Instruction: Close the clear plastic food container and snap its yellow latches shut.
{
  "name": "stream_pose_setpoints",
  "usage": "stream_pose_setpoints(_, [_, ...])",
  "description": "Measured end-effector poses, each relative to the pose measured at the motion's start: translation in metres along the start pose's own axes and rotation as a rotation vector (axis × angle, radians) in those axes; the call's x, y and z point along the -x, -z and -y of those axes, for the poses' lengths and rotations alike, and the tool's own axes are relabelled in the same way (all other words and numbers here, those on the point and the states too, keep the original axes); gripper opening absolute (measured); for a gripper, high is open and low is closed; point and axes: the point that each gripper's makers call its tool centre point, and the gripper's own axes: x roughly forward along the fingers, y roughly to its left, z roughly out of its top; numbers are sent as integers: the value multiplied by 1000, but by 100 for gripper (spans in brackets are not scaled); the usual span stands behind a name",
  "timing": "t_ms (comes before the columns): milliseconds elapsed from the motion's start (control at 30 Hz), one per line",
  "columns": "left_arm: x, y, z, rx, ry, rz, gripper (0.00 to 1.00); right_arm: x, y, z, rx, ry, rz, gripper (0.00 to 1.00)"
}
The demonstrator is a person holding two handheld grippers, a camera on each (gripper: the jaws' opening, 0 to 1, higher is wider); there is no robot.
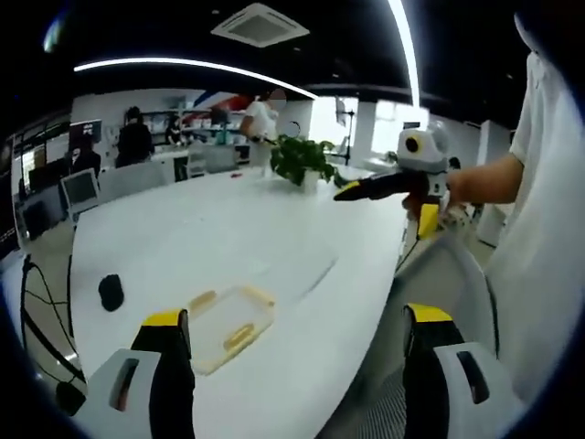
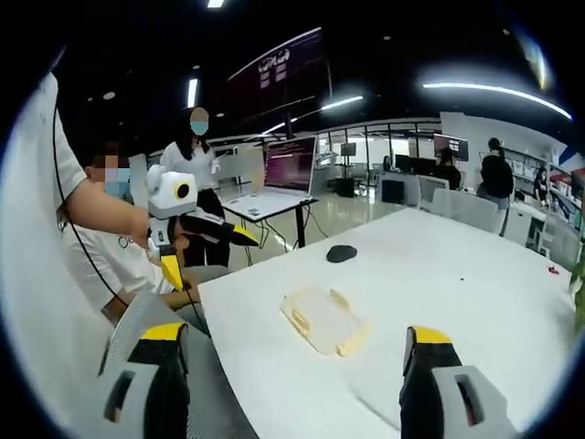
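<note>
Now | both claws wide open, empty | container (image 1: 229,326) (image 2: 324,319) on table, well ahead

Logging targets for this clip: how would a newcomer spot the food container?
Look at the big white table. Near its closer edge lies the clear food container, flat with yellow latches. The only neighbour is a small black mouse, dark and rounded.

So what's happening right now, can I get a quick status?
Both grippers open, held above the table. Food container lies untouched, yellow latches showing. Black mouse nearby, not in the way.
</note>
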Motion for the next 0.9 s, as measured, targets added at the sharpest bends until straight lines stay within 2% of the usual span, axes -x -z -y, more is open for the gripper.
stream_pose_setpoints(300, [1,0,-16,-61,26,-54,96,-15,0,3,17,-31,-37,98])
stream_pose_setpoints(600, [-8,6,-23,-109,104,-117,96,-29,-1,16,38,-26,-55,98])
stream_pose_setpoints(700, [-9,1,-26,-86,115,-111,94,-32,-1,20,38,-28,-62,98])
stream_pose_setpoints(767, [-11,-4,-30,-94,108,-94,95,-34,1,21,55,-31,-76,98])
stream_pose_setpoints(900, [-13,-5,-36,-106,110,-97,94,-38,2,23,83,-47,-95,96])
